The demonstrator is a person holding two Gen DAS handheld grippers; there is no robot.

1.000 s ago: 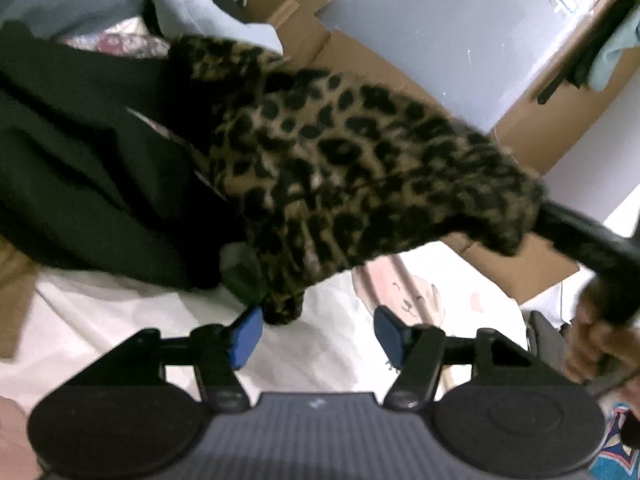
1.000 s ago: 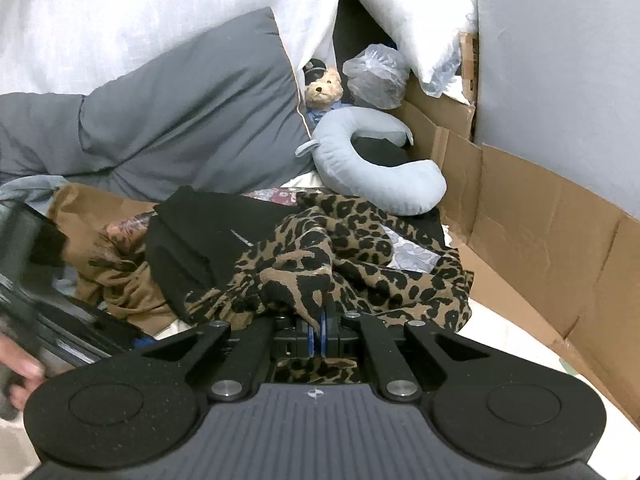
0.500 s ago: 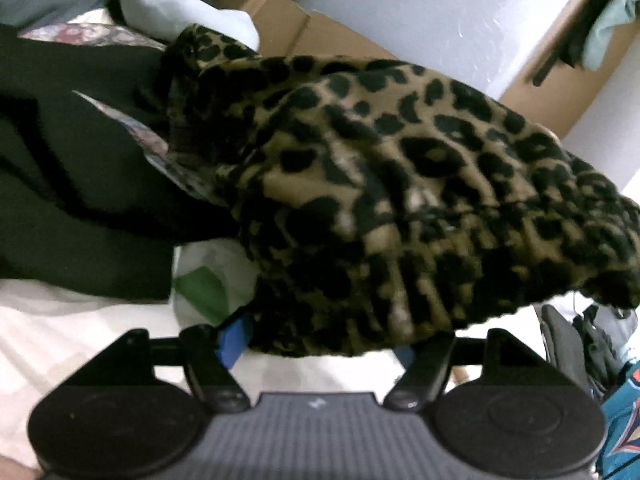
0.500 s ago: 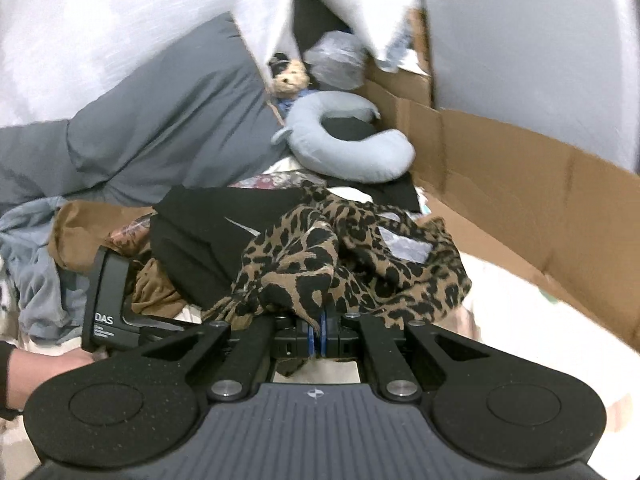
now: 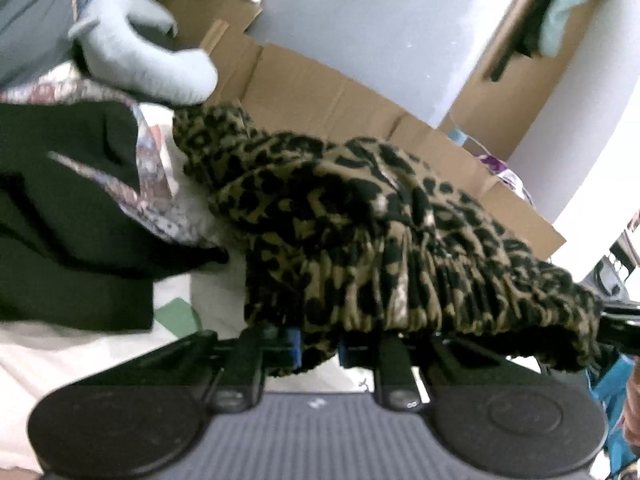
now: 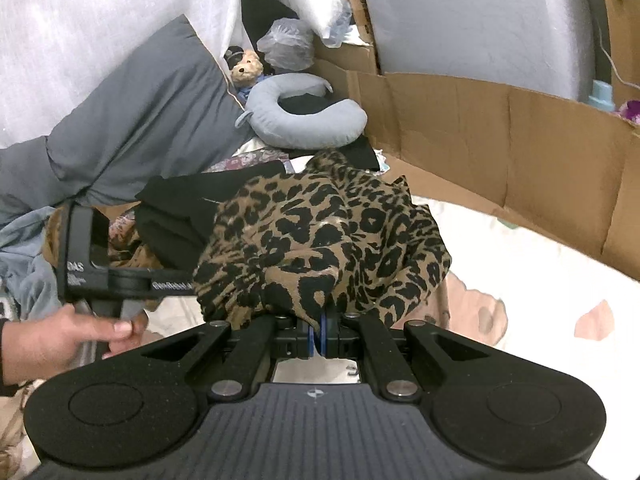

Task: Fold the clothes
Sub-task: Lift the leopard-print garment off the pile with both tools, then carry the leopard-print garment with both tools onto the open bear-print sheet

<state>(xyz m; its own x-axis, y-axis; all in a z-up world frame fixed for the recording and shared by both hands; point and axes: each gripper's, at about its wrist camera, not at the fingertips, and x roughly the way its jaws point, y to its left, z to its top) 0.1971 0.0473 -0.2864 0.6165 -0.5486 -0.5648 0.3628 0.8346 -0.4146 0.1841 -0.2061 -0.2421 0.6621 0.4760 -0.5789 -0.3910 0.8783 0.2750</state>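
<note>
- Left wrist view: the leopard-print garment (image 5: 360,240) hangs bunched straight ahead of the left gripper (image 5: 320,346), its ribbed hem drooping down over both fingers.
- A fold of that hem sits between the blue pads (image 5: 295,346), and the jaws have just been closing in on it; they now stand narrow, pinching the cloth.
- From there the garment stretches off to the right edge, where it meets the dark body of the other tool.
- Behind it lie a black garment (image 5: 68,216) on the left, a pale blue neck pillow (image 5: 140,68) above that, and cardboard panels (image 5: 320,88) along the back; a white sheet (image 5: 80,352) covers the surface below.
- Right wrist view: the same garment (image 6: 320,240) is heaped directly in front of the right gripper (image 6: 322,336), piled over the fingertips.
- This claw is pressed together, with a thin edge of the leopard cloth caught between its blue pads.
- To the left, a person's hand (image 6: 60,336) grips the handle of the left tool (image 6: 92,272), whose nose reaches into the garment's left side.
- Farther back sit the black garment (image 6: 180,208), the neck pillow (image 6: 304,120), a small teddy bear (image 6: 246,68) and a grey pillow (image 6: 132,120).
</note>
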